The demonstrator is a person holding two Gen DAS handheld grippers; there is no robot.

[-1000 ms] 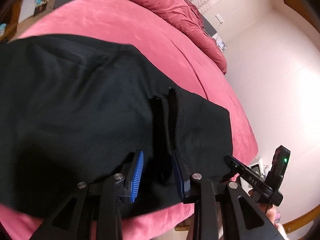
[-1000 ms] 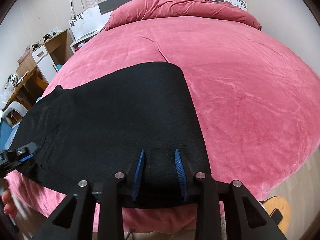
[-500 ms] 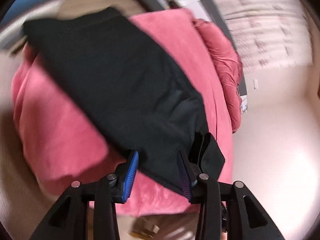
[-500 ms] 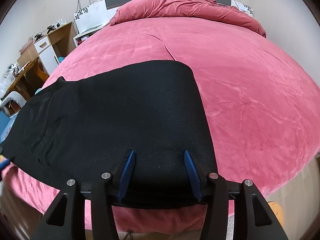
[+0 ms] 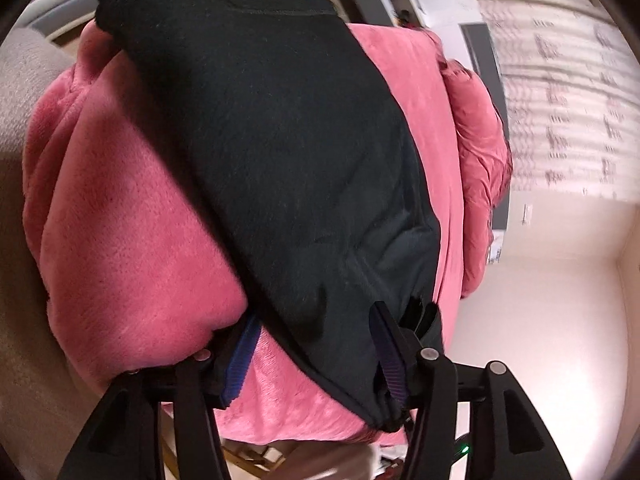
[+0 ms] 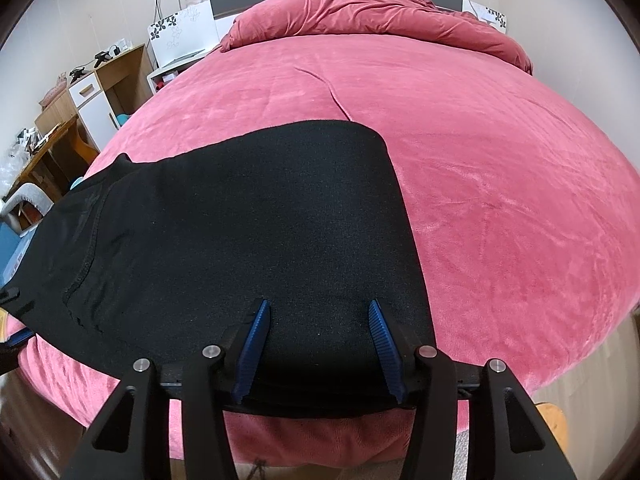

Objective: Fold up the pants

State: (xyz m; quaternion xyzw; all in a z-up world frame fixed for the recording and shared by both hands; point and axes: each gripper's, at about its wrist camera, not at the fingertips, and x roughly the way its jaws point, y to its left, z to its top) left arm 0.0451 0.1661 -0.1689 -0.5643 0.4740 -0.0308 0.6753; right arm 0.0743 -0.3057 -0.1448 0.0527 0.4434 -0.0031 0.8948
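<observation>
Rolled sideways since before: left gripper (image 5: 316, 354), jaws apart astride black pants (image 5: 280, 140) edge on pink blanket (image 5: 120, 240). Right gripper (image 6: 320, 348), widened, nothing clamped. Regrasp for folding is judged pending.

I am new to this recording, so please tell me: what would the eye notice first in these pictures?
First, the black pants lying flat across the near edge of the pink bed. The right gripper is open over their near edge. At the other end, the left gripper is open around the pants' edge.
</observation>
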